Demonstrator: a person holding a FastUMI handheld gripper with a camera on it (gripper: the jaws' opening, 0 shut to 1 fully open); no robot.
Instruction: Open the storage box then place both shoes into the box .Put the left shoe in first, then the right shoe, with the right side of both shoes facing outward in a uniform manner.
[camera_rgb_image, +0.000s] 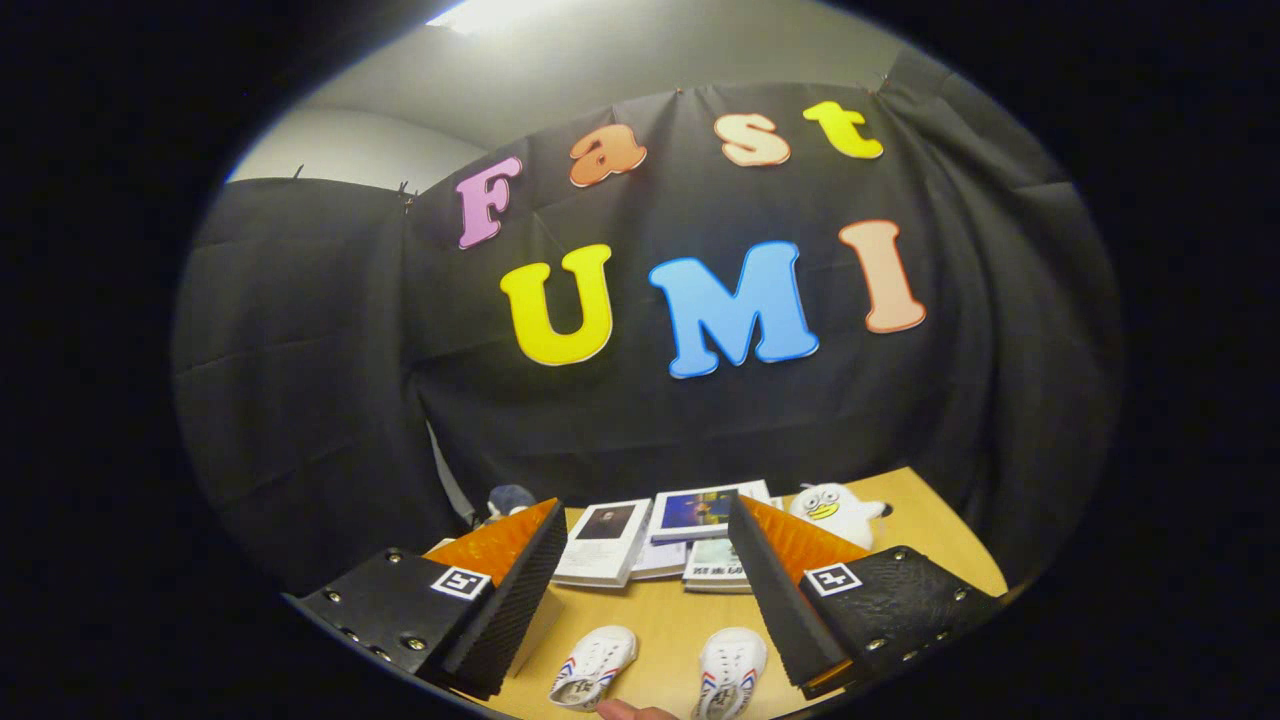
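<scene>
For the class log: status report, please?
Claw open, holding nothing. Two white shoes side by side on table, between fingers. Books beyond.

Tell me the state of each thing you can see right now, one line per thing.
Gripper: open, fingers spread, holding nothing.
Left white shoe: on the table, between the fingers, ungrasped.
Right white shoe: on the table beside it, ungrasped.
Books: closed, lying flat beyond the fingers.
Plush toy: beside the books.
Table: bearing all of these.
</scene>
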